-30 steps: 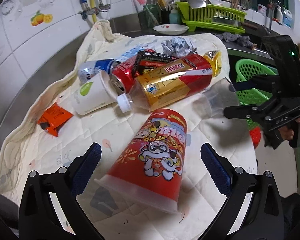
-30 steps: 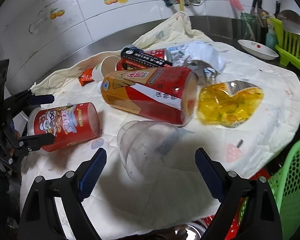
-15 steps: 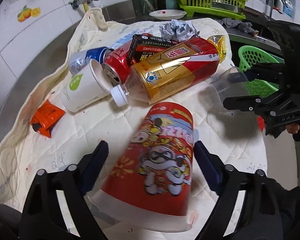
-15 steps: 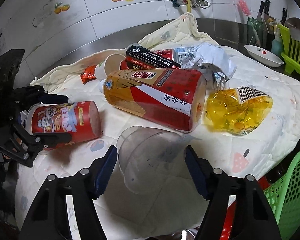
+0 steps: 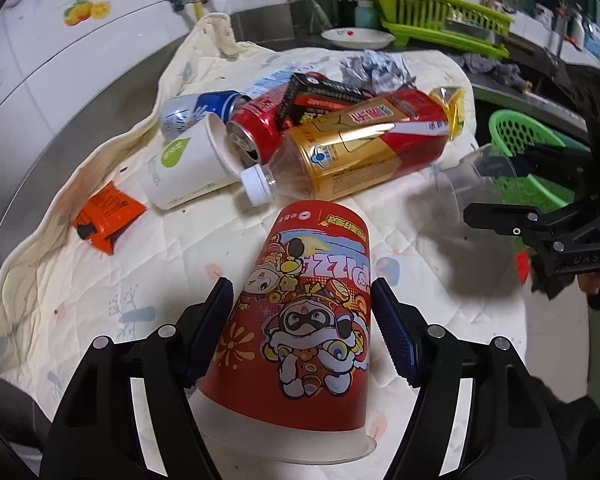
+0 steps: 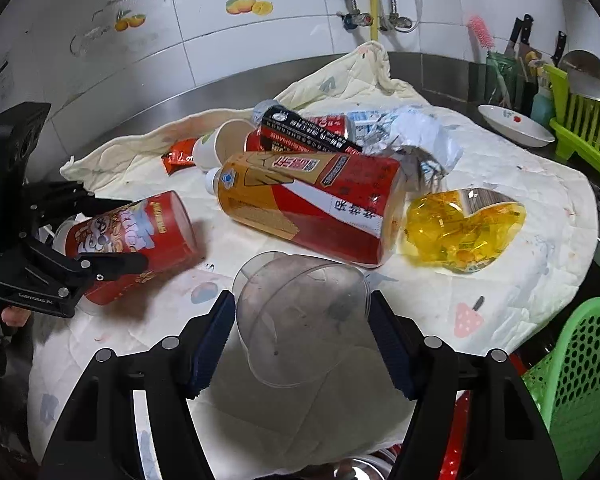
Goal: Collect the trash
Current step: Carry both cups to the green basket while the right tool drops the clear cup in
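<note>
Left wrist view is showing the red cartoon-printed paper cup lying on its side on the cream quilted cloth, sitting right between the blue pads of the left gripper. Its long axis is running away from the camera, with the closed base pointing toward the pile of bottles and cans and the wide white rim lying nearest the gripper. The jaws have just been closing and are now pressing both sides of the cup.

Right wrist view is showing the clear plastic cup lying between the pads of the right gripper, which have also just been closing and are standing narrow, touching its walls. This cup is lying on its side too (its wide mouth seems to be facing the camera). Beyond it the large gold-and-red labelled plastic bottle is lying crosswise, cap to the left, beside a crumpled yellow plastic wrapper.
</note>
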`<move>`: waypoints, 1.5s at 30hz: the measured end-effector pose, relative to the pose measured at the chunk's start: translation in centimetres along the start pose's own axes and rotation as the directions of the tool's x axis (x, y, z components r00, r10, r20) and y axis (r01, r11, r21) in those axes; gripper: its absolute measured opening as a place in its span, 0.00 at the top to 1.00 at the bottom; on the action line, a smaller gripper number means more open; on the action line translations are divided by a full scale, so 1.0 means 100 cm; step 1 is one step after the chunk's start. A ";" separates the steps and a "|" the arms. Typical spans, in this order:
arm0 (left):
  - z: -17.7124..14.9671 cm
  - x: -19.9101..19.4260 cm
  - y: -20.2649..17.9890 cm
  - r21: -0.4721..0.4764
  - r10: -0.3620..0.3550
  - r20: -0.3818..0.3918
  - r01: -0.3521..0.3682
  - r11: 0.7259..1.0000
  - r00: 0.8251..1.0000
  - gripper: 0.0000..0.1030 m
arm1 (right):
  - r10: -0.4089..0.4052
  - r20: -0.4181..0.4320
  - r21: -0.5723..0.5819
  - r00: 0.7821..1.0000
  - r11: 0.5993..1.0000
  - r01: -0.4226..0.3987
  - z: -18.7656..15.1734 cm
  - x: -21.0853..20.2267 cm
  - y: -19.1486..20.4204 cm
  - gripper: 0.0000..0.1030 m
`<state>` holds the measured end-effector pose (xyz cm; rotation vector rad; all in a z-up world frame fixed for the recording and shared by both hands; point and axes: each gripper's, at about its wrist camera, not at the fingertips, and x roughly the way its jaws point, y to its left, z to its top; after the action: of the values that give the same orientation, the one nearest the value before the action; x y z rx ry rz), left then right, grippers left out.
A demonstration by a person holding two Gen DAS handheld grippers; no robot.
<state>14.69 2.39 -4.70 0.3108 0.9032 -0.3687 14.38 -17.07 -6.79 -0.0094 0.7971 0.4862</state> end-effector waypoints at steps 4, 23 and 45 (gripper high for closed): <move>-0.001 -0.009 0.001 -0.028 -0.016 0.019 0.017 0.999 1.000 0.33 | -0.031 0.031 0.018 0.999 0.999 0.030 -0.002 -0.019 -0.008 0.36; 0.057 -0.015 -0.067 0.042 -0.189 0.106 0.186 0.982 0.976 0.35 | -0.480 -0.124 0.374 0.868 0.788 0.489 -0.086 -0.100 -0.185 0.36; 0.168 0.050 -0.263 0.189 -0.422 0.009 0.413 0.891 0.907 0.35 | -0.506 -0.165 0.452 0.847 0.724 0.521 -0.134 -0.134 -0.224 0.30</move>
<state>17.81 -28.94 -1.79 0.2722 0.8858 -0.8601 6.66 -45.07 -10.86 0.2228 0.8875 -0.2587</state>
